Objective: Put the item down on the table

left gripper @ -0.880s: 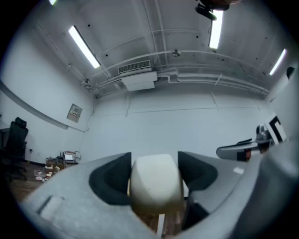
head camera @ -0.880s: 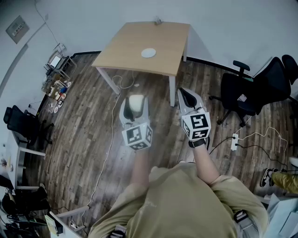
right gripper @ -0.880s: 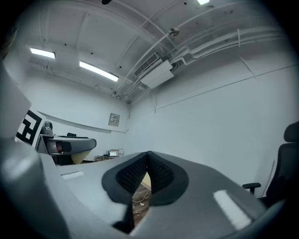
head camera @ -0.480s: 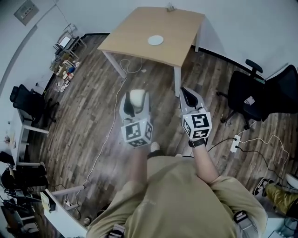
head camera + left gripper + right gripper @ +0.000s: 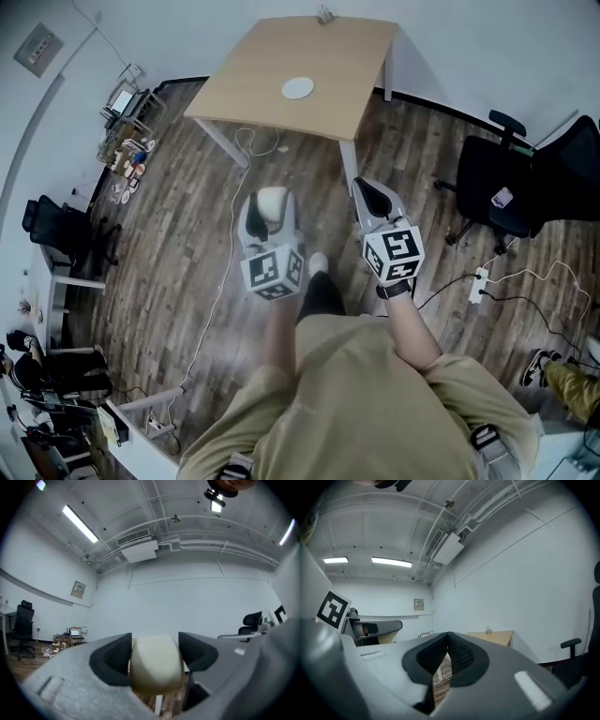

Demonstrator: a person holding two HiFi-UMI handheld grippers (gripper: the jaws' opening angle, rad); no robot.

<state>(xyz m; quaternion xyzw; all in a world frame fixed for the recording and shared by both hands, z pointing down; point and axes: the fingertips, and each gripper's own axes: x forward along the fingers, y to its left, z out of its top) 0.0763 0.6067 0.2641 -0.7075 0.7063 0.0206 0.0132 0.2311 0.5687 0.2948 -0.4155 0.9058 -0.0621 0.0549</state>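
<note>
Cream-coloured rounded item is sitting pinched between the two jaws of my left gripper, which I am holding in the air over the dark wood-plank floor, well apart from the light wooden table ahead. My right gripper is hanging beside it with its ridged jaws pressed together on nothing. A small white disc is lying on the tabletop, and a black office chair is standing to the right.
</note>
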